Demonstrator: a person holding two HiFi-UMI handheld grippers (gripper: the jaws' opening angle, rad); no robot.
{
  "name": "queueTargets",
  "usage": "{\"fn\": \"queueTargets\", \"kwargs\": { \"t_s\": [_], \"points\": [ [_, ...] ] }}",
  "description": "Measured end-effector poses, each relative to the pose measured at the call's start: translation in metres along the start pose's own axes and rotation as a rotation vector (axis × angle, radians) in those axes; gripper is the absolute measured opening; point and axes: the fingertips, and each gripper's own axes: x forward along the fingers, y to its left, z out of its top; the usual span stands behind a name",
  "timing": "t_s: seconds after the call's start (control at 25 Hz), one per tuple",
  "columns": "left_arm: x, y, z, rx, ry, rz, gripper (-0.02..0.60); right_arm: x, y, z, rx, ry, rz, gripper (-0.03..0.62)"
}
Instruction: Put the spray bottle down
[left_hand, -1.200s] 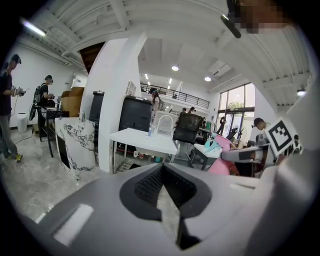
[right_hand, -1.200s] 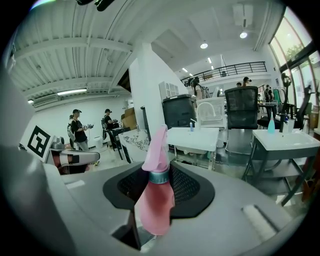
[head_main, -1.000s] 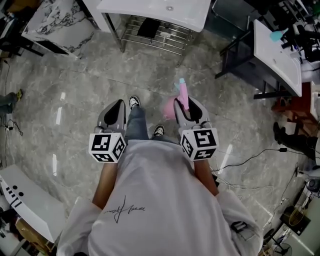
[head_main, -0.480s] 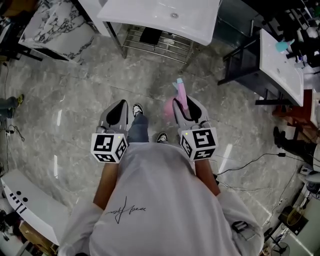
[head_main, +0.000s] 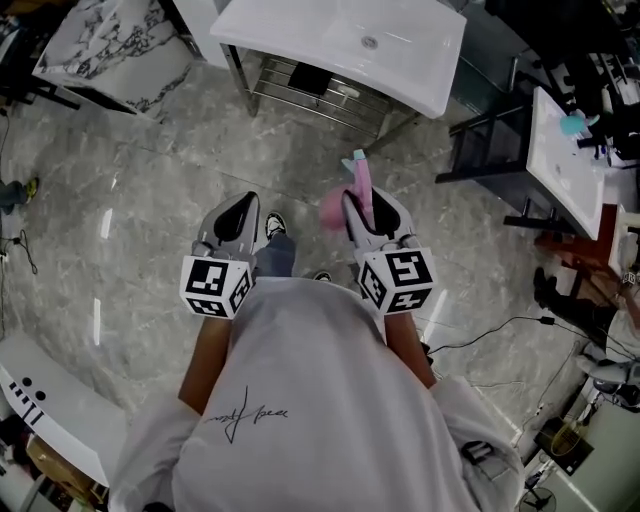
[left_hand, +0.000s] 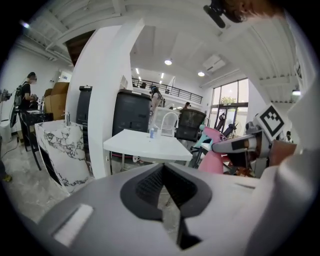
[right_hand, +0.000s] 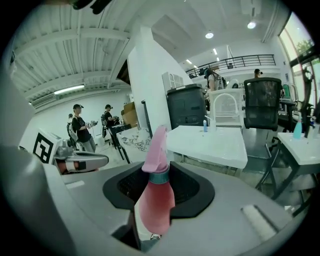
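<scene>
My right gripper (head_main: 358, 205) is shut on a pink spray bottle (head_main: 360, 185) with a teal collar, carried upright at waist height over the grey marble floor. In the right gripper view the spray bottle (right_hand: 156, 200) stands between the jaws, its nozzle pointing up. My left gripper (head_main: 243, 203) is beside it on the left, its jaws together with nothing in them; its pads (left_hand: 150, 182) show close up in the left gripper view. That view also catches the bottle (left_hand: 212, 161) and the right gripper (left_hand: 235, 145) at the right. A white table with a sink basin (head_main: 300, 25) lies ahead.
A wire shelf (head_main: 310, 80) sits under the white table. A marble-patterned slab (head_main: 100, 45) stands at the far left, a black frame (head_main: 480, 130) and a second white table (head_main: 560, 165) at the right. Cables (head_main: 500, 325) trail on the floor at right. A white unit (head_main: 40, 400) stands near left.
The person has walked forward: the white sink table has come nearer in the head view. Both grippers moved along with the body, the bottle still upright in the right one.
</scene>
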Motion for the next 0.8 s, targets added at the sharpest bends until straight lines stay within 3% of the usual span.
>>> {"fn": "queueTargets", "kwargs": {
  "t_s": [0.4,0.56,0.8],
  "points": [
    [0.015,0.081,0.027,-0.031,-0.020,0.042,0.043,0.068,0.037,0.037,-0.112,-0.024,0.099,0.124],
    [0.023,0.098,0.038,-0.034,-0.045,0.015,0.038,0.086,0.040,0.045,-0.162,-0.031,0.047,0.124],
    [0.032,0.114,0.034,-0.062,-0.023,-0.021,0.040,0.099,0.033,0.058,-0.113,-0.073,-0.019,0.124]
  ]
}}
